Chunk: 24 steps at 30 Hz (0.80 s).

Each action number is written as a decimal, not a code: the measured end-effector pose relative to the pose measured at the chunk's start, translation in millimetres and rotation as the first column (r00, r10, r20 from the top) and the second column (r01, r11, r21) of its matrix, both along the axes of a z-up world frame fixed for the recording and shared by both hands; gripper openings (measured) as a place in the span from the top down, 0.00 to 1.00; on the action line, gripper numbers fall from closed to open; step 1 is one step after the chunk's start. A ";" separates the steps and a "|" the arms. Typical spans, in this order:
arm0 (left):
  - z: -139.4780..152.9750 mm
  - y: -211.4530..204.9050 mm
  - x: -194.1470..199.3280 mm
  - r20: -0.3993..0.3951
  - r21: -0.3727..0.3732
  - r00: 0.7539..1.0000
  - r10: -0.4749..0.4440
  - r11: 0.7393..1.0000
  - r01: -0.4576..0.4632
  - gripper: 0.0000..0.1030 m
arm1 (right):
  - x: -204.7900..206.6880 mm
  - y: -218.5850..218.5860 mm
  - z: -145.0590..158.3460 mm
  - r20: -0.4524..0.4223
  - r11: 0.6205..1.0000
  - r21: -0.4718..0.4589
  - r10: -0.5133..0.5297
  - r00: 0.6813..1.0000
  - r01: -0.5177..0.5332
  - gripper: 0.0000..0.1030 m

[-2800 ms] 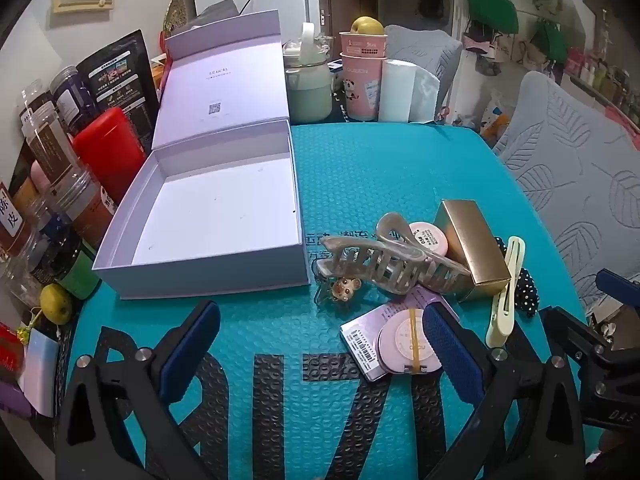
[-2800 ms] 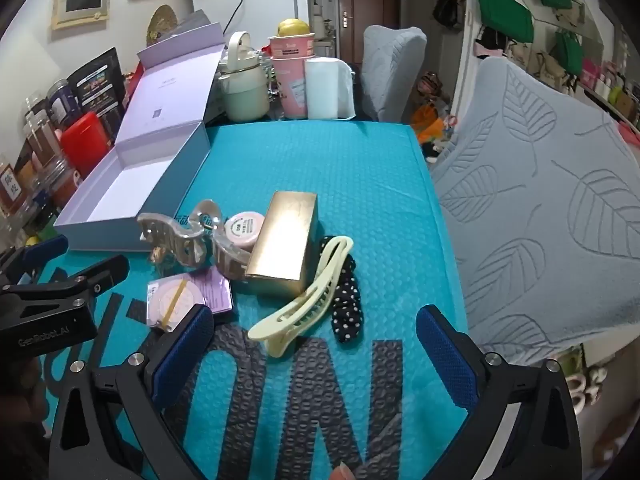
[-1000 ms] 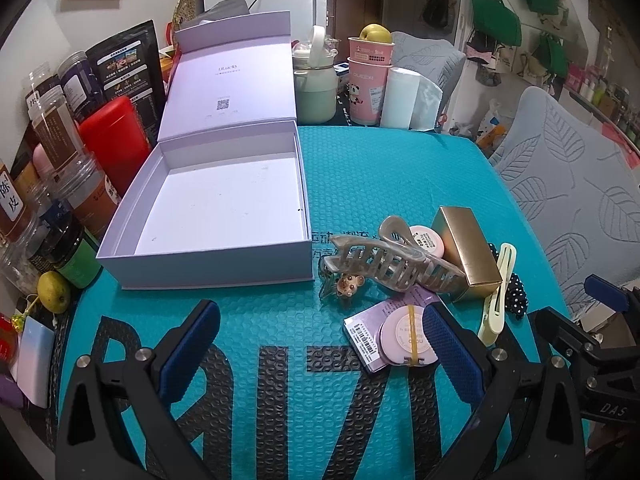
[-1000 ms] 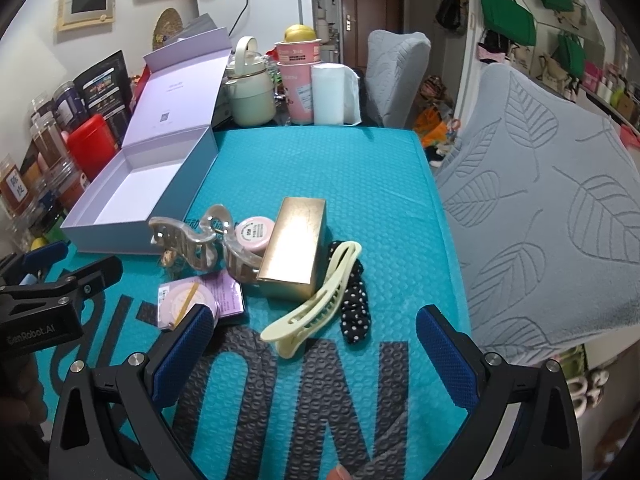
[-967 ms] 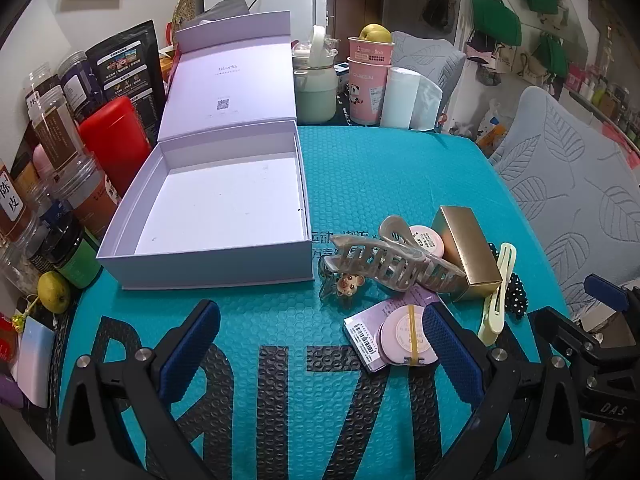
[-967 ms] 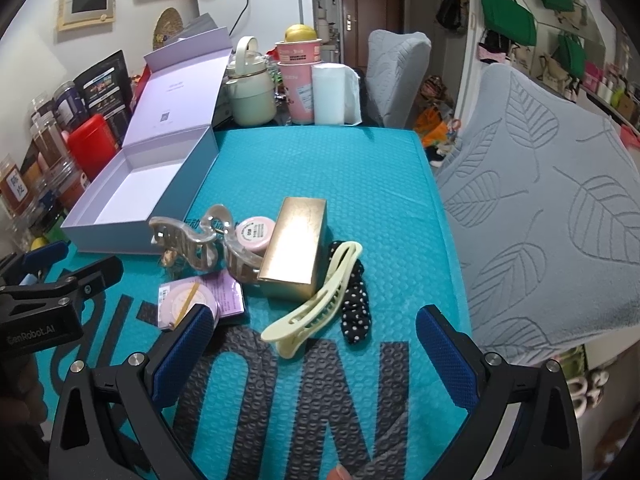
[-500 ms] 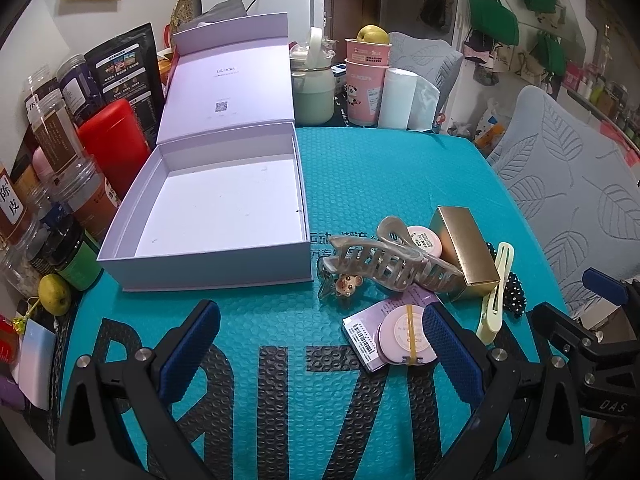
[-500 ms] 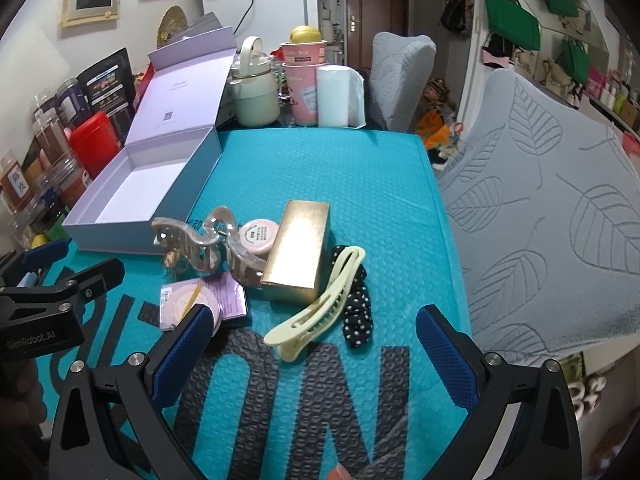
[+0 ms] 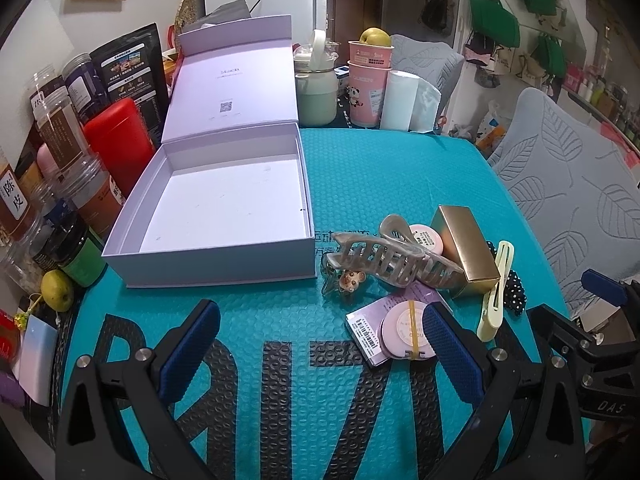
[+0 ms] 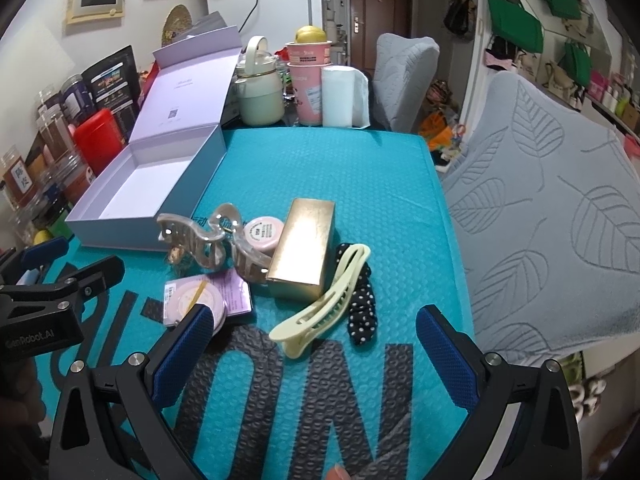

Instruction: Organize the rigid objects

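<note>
An open lilac box (image 9: 224, 268) (image 10: 132, 236) sits empty on the teal mat at the left. Right of it lies a pile: a beige claw clip (image 9: 384, 260) (image 10: 208, 240), a gold box (image 9: 468, 248) (image 10: 304, 248), a pink round jar (image 9: 428, 236) (image 10: 262, 232), a pale yellow clip (image 9: 496, 292) (image 10: 320, 304), a black dotted scrunchie (image 10: 362, 300), and a round compact on a lilac card (image 9: 404, 328) (image 10: 200, 296). My left gripper (image 9: 320, 344) is open and empty, near the compact. My right gripper (image 10: 316, 352) is open and empty, just before the yellow clip.
Jars and a red canister (image 9: 116, 140) line the mat's left edge. A kettle (image 9: 316, 92), pink cups (image 9: 368, 88) and a paper roll (image 9: 400, 100) stand at the back. A grey leaf-patterned chair (image 10: 560, 216) is at the right.
Both grippers have drawn back and up a little, so the pile sits slightly farther off. Nothing on the mat has moved.
</note>
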<state>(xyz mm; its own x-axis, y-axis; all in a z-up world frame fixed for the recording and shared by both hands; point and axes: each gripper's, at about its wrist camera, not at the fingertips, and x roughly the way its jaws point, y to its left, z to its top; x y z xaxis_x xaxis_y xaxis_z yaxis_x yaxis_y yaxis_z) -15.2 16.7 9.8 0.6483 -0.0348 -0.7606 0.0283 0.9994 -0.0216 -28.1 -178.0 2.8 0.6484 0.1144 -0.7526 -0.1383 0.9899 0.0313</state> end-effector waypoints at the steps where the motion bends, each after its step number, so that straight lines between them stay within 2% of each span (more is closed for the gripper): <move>1: -0.1 0.6 -0.9 0.001 0.000 1.000 0.001 1.000 -0.001 0.00 | -0.5 0.2 -0.2 0.000 1.000 0.000 0.000 1.000 0.000 0.00; 11: -5.8 10.1 -14.4 0.001 -0.011 1.000 0.014 1.000 -0.014 0.00 | -12.0 5.0 -4.8 0.008 0.999 0.026 0.024 1.000 -0.024 0.00; 24: -24.7 38.8 -26.8 -0.036 -0.030 0.998 0.047 0.998 -0.048 0.00 | -11.3 37.8 -25.7 -0.023 0.987 0.075 0.146 0.989 -0.143 0.04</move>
